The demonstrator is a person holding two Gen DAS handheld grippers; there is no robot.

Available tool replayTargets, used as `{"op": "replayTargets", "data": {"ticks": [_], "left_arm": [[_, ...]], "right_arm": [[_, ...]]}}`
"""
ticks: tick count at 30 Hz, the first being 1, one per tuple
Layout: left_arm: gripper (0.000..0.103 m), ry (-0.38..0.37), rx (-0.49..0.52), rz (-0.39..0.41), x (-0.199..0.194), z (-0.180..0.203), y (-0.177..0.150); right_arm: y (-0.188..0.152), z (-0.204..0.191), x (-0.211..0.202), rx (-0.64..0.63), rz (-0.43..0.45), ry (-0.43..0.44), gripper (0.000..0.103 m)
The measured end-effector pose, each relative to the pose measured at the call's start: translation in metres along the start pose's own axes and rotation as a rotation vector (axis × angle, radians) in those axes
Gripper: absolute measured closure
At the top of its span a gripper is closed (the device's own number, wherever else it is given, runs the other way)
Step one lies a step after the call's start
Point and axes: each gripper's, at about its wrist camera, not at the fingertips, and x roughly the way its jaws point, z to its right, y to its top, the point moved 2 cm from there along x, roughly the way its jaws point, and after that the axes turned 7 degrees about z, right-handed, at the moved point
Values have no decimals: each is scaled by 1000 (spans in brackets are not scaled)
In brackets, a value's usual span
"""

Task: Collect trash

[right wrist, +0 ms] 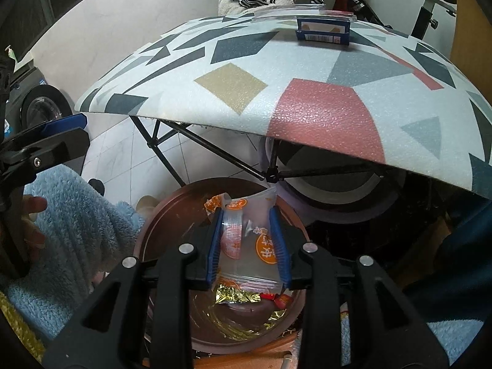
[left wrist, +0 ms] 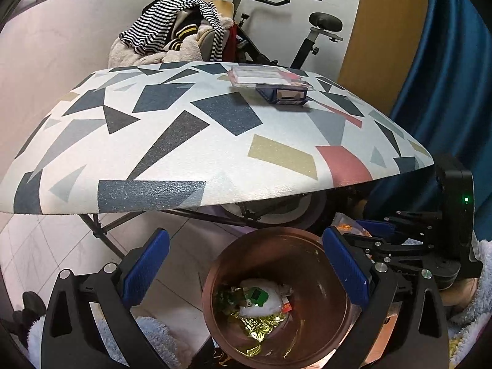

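A brown round bin (left wrist: 316, 264) stands on the floor below the table's front edge, with gold foil and a white wrapper (left wrist: 261, 299) inside. My left gripper (left wrist: 246, 270) is open and empty above the bin's rim. My right gripper (right wrist: 247, 236) is shut on a clear plastic wrapper with orange print (right wrist: 255, 240) and holds it over the bin (right wrist: 166, 215). Gold foil scraps (right wrist: 236, 295) lie in the bin below it. The right gripper also shows at the right in the left wrist view (left wrist: 409, 240). A blue box (left wrist: 283, 95) and a clear packet (left wrist: 261, 75) lie on the table's far side.
The table (left wrist: 184, 153) has a white top with coloured shapes and black folding legs (right wrist: 196, 141). Clothes are piled (left wrist: 172, 37) on an exercise bike behind it. A blue curtain (left wrist: 446, 61) hangs at the right. A washing machine (right wrist: 40, 107) stands at the left.
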Motion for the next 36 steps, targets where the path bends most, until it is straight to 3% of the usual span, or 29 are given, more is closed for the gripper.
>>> {"op": "replayTargets", "data": {"ticks": [2,4,5,6,9,24,29,36], "left_arm": [[6,3,-2,1,0,0,0],[6,6,-4,1,0,-1,-1],[6,7,-6,0,0,-2,-1],[6,7,-9,-1,0,-2,-1],[6,5,-8,-1,0,-2,0],[6,-10,-13,33,-4,-4,16],[6,-1,-9,50,-5,-12,37],[6,-44,-63,54,3,-24,84]], "right_arm": [[0,0,0,1,2,-3,64],[1,0,0,1,4,-9,49],[1,0,-1,1,11,-20,30],[1,0,-1,0,14,-23,20],[2,0,-2,-2,21,-39,10],[14,18,-15,58,59,-74,7],[31,29,-24,70,84,-85,7],[70,51,-37,62,140,-119,7]]}}
